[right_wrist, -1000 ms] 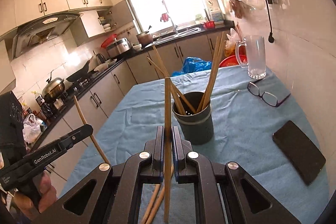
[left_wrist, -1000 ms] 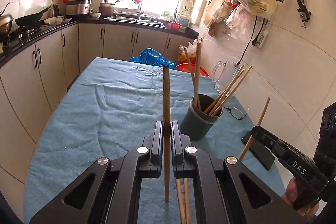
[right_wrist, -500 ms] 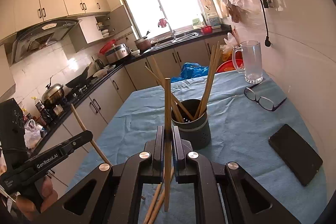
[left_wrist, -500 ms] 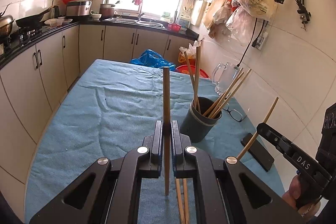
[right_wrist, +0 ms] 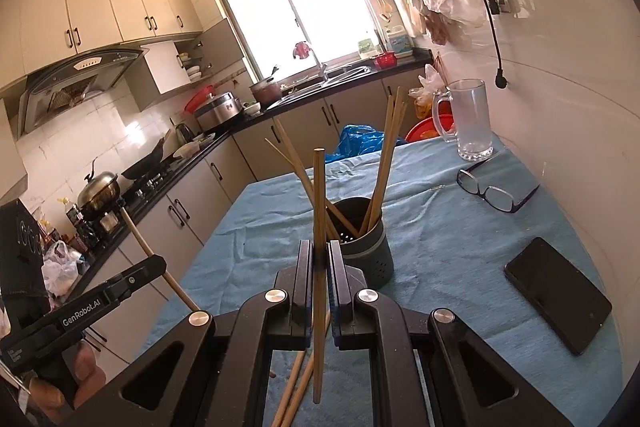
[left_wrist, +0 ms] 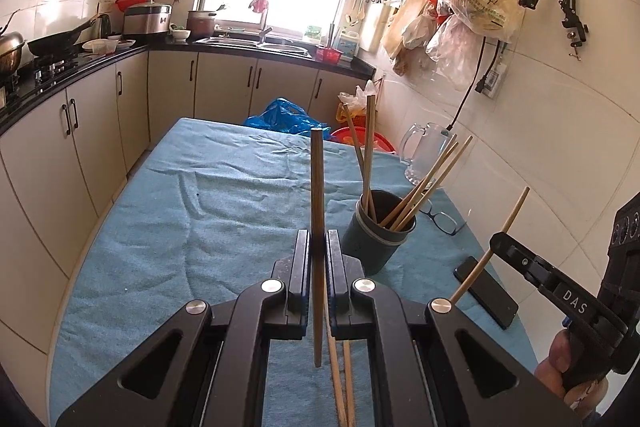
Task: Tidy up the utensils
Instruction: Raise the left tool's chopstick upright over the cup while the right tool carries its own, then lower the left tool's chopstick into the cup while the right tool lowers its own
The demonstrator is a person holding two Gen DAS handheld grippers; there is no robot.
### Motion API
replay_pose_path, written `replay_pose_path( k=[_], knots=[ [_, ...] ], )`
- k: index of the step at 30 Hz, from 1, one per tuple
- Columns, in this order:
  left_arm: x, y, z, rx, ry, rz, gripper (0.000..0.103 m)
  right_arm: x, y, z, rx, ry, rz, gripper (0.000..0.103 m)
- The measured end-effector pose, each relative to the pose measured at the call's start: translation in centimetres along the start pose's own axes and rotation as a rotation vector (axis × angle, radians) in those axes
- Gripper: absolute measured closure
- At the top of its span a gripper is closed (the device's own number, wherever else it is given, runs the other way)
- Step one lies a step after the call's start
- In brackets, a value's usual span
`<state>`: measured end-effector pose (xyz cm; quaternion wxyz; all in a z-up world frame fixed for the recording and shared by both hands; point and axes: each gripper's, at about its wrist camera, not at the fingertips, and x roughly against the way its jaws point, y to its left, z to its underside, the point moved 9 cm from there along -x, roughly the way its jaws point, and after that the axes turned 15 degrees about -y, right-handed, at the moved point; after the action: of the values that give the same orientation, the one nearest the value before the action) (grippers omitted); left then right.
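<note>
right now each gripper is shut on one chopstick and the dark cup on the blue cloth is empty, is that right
Not quite. The dark cup is not empty: the right wrist view shows several chopsticks standing in it. The rest holds: the left gripper and right gripper are each shut on one chopstick, and the cup stands on the blue cloth.

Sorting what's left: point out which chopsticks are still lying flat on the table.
The loose pair of chopsticks on the blue tablecloth, just below the grippers. The others stand in the dark holder or are clamped upright, one per gripper.
</note>
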<state>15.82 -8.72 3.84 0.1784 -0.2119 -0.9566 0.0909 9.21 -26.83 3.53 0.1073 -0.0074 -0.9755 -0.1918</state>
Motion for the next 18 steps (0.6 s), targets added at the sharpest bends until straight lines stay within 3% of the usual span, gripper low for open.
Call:
replay_pose_path(
  k=[18],
  knots=[
    [-0.9,-2.6,-3.5,-0.009,-0.009,0.058,0.097,0.7,-1.5,-3.8,-0.036,-0.080,0.018,0.096]
  ],
)
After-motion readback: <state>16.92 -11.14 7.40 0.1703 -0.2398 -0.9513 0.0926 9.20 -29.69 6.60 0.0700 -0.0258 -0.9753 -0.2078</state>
